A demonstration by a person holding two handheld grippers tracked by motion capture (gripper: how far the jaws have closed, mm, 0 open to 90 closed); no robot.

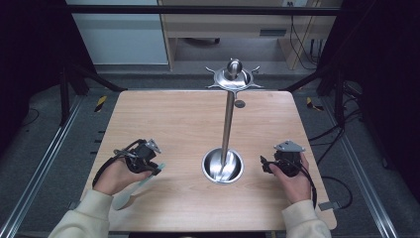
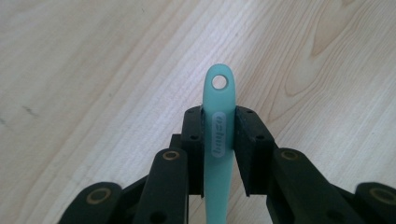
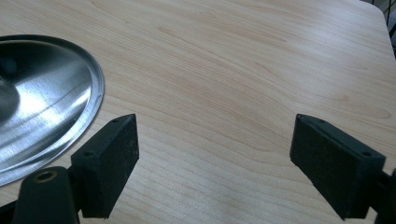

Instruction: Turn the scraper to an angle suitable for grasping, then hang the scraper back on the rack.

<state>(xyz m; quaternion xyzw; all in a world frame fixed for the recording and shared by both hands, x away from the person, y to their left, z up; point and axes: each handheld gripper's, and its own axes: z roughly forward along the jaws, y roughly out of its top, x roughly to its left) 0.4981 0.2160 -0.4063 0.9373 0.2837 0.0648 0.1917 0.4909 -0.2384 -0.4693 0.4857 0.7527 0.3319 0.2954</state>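
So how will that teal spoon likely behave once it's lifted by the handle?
The teal spoon looks like moulded plastic or silicone, so probably light and possibly a little bendy. The left gripper clamps it near the holed end, so the long bowl end may sag or swing. Its smooth handle could slip between the pads.

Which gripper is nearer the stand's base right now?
Right. The right gripper sits open just right of the stand's base; the left gripper, shut on the teal utensil, is farther off on its left.

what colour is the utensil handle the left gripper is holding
Pale turquoise handle, with a round hole near its tip; clearest in the left gripper view.
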